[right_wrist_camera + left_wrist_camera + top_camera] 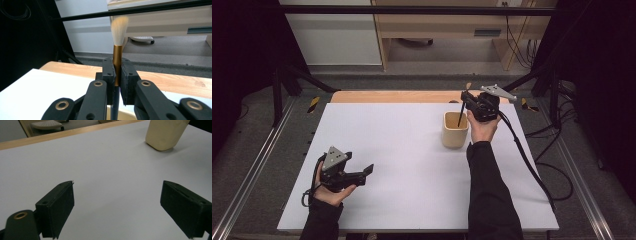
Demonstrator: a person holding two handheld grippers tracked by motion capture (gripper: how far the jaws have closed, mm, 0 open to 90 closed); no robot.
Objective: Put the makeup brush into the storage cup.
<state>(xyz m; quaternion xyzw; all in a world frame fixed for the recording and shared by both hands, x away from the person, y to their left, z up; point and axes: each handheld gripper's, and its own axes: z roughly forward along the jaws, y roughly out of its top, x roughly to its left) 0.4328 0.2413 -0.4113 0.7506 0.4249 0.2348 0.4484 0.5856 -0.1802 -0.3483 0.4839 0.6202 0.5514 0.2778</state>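
No brand, label or writing can be read on anything in the three views.

The right gripper [468, 100], held by the person's right hand [483, 127] at the far right of the white tabletop [412, 165], has its jaws clamped narrowly on a brush with a pale bristle tuft, a copper-coloured metal ferrule and a dark handle [117, 62]. The brush stands upright with the tuft at the top; the pads grip it at the ferrule. In the high view its dark handle runs down into the open mouth of a cream-coloured squarish cup [455, 129], which stands on the tabletop just near and left of that gripper. Whether the handle's end touches the inside of the cup cannot be told.

The left gripper [362, 172] sits low at the near left of the table, in the person's left hand [332, 192], its jaws spread wide with nothing between them and bare tabletop under them.

Between the two grippers the white surface lies open, with broad room on the left half and along the near edge. A strip of light wood [402, 96] borders the far edge. Black frame bars [282, 85] stand beyond the far corners, and a black cable [527, 160] trails from the right gripper across the table's right side towards the floor. The cup is the one thing standing on the table.
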